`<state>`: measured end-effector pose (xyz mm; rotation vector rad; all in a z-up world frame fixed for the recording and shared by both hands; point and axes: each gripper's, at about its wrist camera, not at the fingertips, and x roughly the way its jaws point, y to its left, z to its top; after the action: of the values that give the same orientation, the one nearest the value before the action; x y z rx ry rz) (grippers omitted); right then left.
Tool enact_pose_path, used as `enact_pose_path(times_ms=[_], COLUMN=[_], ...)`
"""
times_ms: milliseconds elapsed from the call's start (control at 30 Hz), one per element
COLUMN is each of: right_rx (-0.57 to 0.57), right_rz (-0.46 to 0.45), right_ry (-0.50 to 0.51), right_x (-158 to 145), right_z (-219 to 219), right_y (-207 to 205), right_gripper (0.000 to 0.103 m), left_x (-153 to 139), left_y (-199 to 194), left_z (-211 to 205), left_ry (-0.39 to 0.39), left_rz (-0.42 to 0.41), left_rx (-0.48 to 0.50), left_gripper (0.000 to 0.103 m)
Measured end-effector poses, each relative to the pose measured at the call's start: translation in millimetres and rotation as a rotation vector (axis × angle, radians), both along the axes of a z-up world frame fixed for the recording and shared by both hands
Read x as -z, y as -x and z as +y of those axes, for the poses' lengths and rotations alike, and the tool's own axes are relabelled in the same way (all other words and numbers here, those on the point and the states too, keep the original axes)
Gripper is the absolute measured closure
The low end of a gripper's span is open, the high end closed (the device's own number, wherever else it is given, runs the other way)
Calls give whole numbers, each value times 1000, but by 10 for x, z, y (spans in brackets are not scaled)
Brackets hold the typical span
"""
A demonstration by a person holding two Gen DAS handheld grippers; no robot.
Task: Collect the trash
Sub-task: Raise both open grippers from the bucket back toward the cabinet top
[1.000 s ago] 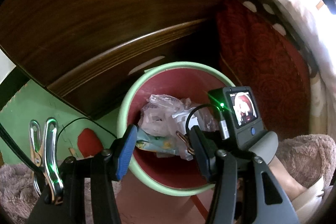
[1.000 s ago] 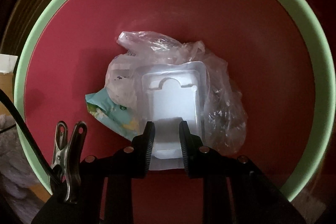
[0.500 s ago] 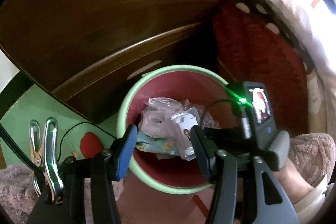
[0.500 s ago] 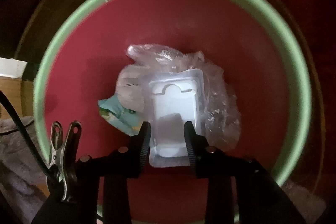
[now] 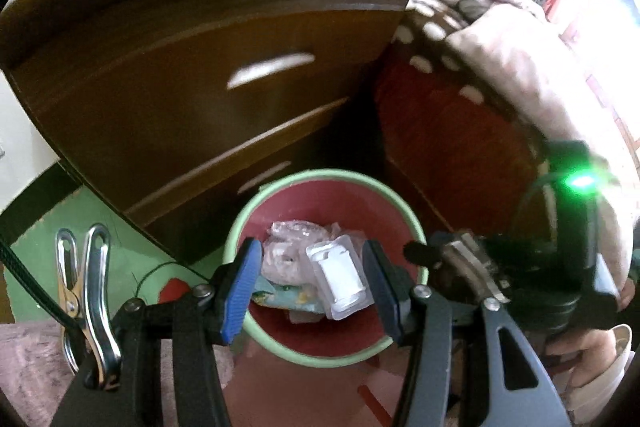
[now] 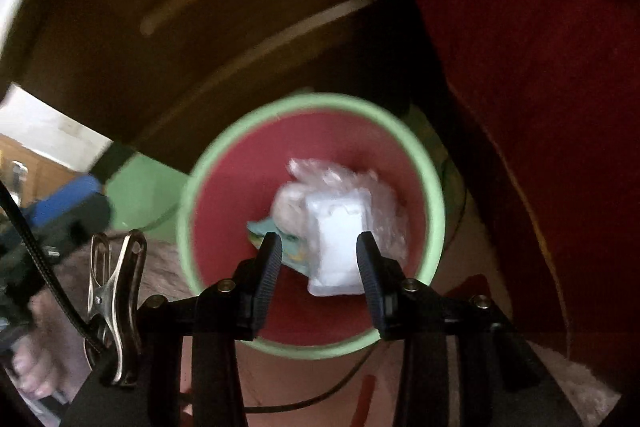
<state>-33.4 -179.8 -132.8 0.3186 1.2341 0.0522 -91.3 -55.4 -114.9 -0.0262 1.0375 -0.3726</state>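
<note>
Looking down into the red bin with the pale green rim (image 5: 325,358) — trash piled at the bottom. Clear plastic blister pack (image 5: 338,277) lying on top, tilted, resting against a crumpled clear plastic bag (image 5: 286,251), with a teal printed wrapper (image 5: 280,297) poking out underneath. Left gripper (image 5: 310,291) poised above the bin, blue-padded jaws standing apart, nothing between the pads. Right gripper (image 6: 318,277) above the same bin, black ribbed jaws just been opening and now parted, the blister pack (image 6: 336,247) seen down between them in the bin but not pinched. Bin tucked against a dark wooden drawer front (image 5: 208,75), beside a deep red fabric panel (image 5: 456,143) — green floor mat (image 5: 132,223) off to the left. Right-wrist picture smeared with blur, fine detail lost.
</note>
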Motion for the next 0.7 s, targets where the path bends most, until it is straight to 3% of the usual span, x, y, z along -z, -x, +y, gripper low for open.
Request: enact_pose_path(times_ms=[167,433,600,700], right_rx=[-16,93,135,133], right_rz=[-134,-345,-492,-568], right_ry=[103,130,131,130], right_x=[-443,-1052,-1705,-1932], right_z=[-29,-440,-674,-651], right_y=[108,415,688,837], right_gripper=[63,63,63,63], left_x=[-312,-705,-942,-1102], left_y=[111,266,374,443], left_z=[50,89,107,126], left_ry=[32,58,70,72], left_rz=[-57,-129,-178,-209], left_rx=[-13,-16,-18,-22], left_gripper=[47,47,47,47])
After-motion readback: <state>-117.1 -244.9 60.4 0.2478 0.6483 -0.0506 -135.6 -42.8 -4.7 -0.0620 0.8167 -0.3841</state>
